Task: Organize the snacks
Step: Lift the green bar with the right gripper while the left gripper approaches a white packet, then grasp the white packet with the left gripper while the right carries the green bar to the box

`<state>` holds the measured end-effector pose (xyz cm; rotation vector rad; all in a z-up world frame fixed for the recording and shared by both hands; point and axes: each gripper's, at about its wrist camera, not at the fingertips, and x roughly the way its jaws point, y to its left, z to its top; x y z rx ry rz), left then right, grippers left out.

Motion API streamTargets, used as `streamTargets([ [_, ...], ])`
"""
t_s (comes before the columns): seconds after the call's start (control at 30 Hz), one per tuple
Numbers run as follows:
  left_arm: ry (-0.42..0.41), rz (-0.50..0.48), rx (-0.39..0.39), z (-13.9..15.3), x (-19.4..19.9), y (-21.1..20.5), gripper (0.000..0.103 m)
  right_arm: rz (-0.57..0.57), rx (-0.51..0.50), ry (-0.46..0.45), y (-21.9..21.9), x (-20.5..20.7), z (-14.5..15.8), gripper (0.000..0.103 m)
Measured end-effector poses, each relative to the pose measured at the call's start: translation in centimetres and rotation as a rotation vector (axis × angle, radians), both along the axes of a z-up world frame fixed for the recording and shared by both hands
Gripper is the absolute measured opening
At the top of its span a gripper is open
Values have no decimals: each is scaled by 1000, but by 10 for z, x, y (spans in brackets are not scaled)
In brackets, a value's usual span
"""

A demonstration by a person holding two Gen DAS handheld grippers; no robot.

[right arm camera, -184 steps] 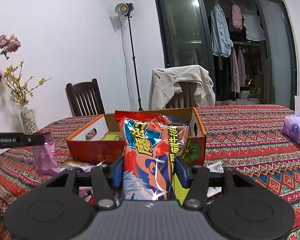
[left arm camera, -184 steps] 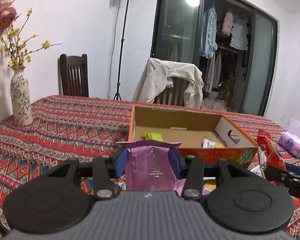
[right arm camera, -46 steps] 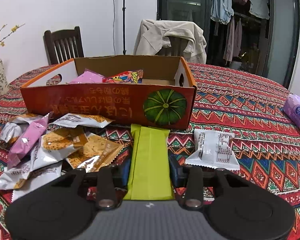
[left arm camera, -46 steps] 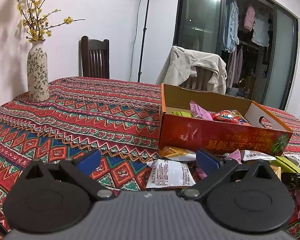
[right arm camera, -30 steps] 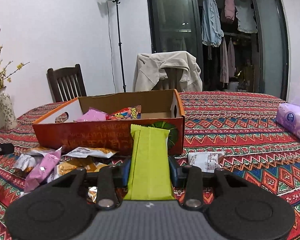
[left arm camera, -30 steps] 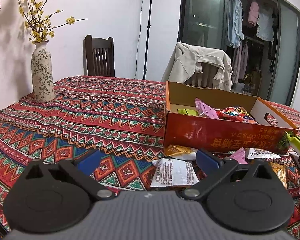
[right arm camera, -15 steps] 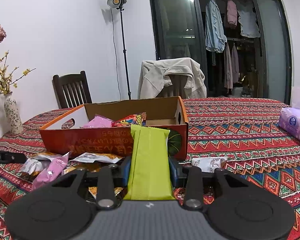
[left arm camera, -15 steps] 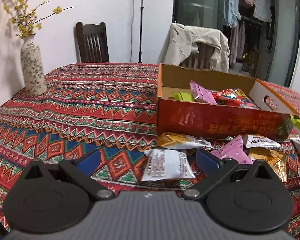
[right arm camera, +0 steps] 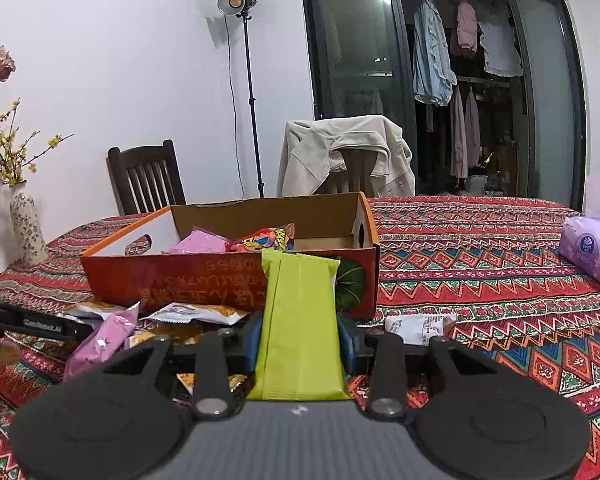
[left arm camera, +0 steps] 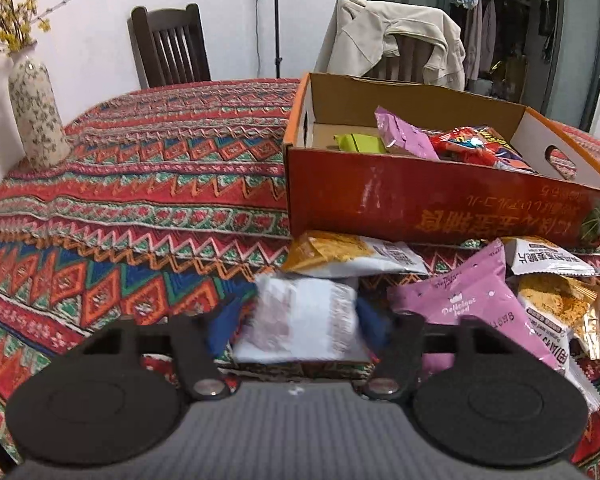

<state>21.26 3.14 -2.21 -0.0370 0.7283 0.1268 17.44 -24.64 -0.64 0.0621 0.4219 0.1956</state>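
On the patterned tablecloth stands an orange cardboard box [left arm camera: 420, 200] holding a green bar, a pink packet and a red bag. In front of it lies a white snack packet [left arm camera: 300, 328], blurred, between the blue pads of my left gripper [left arm camera: 296, 320]. The jaws are closing and the pads meet its two sides. My right gripper [right arm camera: 300, 336] is shut on a lime-green snack bar [right arm camera: 296, 312], held upright above the table just before the box [right arm camera: 180, 280], whose front wall it partly hides.
Loose snacks lie before the box: a pink packet [left arm camera: 472, 304], a yellow-and-white one [left arm camera: 348, 256], biscuit packets at the right, a white packet [right arm camera: 420, 328]. A vase [left arm camera: 36, 120] stands far left, a tissue pack [right arm camera: 592, 252] far right. Two chairs stand behind the table.
My left gripper has dropped forward over the white packet and its jaws have narrowed from wide open onto it. The right gripper keeps the green bar held in place.
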Motion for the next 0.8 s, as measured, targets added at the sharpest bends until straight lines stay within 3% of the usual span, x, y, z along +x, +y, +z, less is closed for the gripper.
streamTargets([
  [0.2,-30,-8,-18,2,-11,3,48,-1,1,2,0,0,-1,37],
  [0.6,-212,-35,-15,34,-65,8,47,17,-13,-43,4,-5,2,37],
  [0.8,-278,-63,-29,49,-72,7,47,17,-21,-76,6,-14,12,37],
])
